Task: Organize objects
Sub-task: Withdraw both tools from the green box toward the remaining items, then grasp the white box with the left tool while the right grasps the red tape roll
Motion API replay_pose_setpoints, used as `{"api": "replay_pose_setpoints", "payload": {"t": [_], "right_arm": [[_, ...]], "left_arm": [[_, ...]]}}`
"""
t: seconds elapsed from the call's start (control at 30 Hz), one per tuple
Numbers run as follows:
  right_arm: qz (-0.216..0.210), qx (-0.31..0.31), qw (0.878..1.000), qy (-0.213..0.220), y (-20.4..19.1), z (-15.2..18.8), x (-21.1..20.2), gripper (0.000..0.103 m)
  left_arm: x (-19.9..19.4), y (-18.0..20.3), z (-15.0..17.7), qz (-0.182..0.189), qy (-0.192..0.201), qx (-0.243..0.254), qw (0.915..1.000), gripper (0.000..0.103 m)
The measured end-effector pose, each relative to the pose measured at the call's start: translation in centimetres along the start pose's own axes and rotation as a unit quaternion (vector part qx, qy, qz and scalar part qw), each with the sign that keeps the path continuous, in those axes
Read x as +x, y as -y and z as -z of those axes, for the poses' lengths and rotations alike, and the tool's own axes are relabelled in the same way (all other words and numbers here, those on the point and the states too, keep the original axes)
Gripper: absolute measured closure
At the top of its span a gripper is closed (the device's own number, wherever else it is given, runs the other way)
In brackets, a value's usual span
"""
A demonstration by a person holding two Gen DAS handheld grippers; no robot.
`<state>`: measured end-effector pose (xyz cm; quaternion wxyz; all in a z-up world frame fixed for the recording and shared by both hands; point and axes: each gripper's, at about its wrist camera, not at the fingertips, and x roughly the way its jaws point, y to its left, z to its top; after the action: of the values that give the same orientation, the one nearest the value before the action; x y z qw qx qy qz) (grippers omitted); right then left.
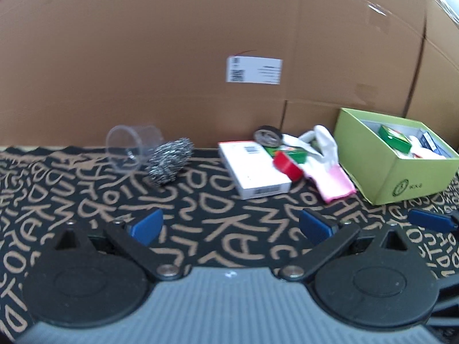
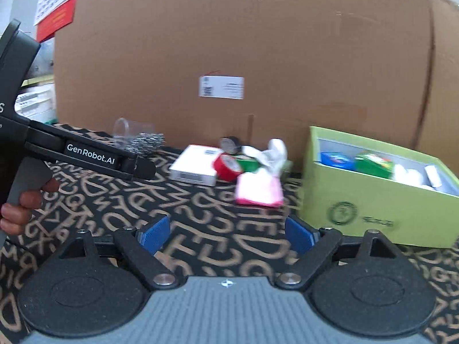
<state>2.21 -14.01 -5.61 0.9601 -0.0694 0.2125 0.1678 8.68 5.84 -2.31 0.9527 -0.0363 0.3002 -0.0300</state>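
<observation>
Black cloth [image 1: 200, 238] scrawled with tan letters covers the table, and both handheld grippers hang low over it with nothing between their blue pads. Left gripper [image 1: 231, 225] has its fingers spread wide and released; the right gripper [image 2: 226, 233] is likewise spread, gripping nothing. From the right wrist view a hand [image 2: 21, 203] shows at the left edge, wrapped around the grey handle of the other tool. Along the far side, against a big cardboard wall [image 1: 172, 57], the loose things lie in a row: a clear plastic cup [image 1: 130, 146] tipped on its side, touching a steel wool scrubber [image 1: 169, 160]; then a white box [image 1: 252, 169], a red tape roll [image 1: 288, 167] leaning at its right edge, a black tape roll [image 1: 268, 136] behind, and a white and pink glove [image 1: 330, 163] just beside the tape. Right of the glove stands a green box [image 1: 401, 177], open-topped, already holding several small packets.
</observation>
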Motion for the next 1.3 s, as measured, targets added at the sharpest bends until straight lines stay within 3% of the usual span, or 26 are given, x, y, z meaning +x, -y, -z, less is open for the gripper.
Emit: {"api": "replay_pose_setpoints", "payload": {"t": [0.13, 0.2, 0.3, 0.63, 0.7, 0.77, 0.97, 1.13, 1.3], "right_arm": [[0.004, -0.001, 1.000, -0.006, -0.6, -1.1, 2.9, 0.032], [0.009, -0.003, 1.000, -0.008, -0.7, -1.7, 4.7, 0.047], [0.008, 0.020, 1.000, -0.016, -0.2, -2.9, 7.3, 0.054], [-0.005, 0.042, 0.999, -0.017, -0.2, -4.6, 13.5, 0.055], [-0.007, 0.034, 0.999, -0.023, -0.2, -4.5, 14.3, 0.068], [-0.014, 0.026, 0.999, -0.021, -0.2, -4.6, 14.1, 0.088], [-0.018, 0.012, 1.000, -0.008, 0.0, -4.1, 10.8, 0.089], [-0.023, -0.039, 0.999, -0.030, 0.1, -1.7, 6.0, 0.089], [-0.020, -0.048, 0.997, -0.056, 0.0, 0.4, 3.3, 0.089]], "left_arm": [[0.1, -1.4, -0.3, 0.002, -0.005, -0.017, 0.9998, 0.000], [0.1, -2.0, -0.3, 0.000, -0.002, -0.022, 0.9998, 0.000], [0.4, -2.6, -0.3, -0.006, -0.004, -0.024, 0.9997, 0.000], [2.7, -2.9, -0.9, 0.001, -0.025, -0.018, 0.9995, 0.000], [3.1, -2.7, -1.1, 0.004, -0.028, -0.017, 0.9994, 0.000], [3.5, -2.4, -1.4, 0.004, -0.029, -0.015, 0.9995, 0.000], [5.7, -0.7, -2.7, 0.005, -0.024, -0.007, 0.9997, 0.000], [9.3, 1.7, -4.2, 0.006, -0.028, -0.003, 0.9996, 0.000], [13.7, 4.4, -4.6, -0.005, -0.061, 0.024, 0.9978, 0.000]]}}
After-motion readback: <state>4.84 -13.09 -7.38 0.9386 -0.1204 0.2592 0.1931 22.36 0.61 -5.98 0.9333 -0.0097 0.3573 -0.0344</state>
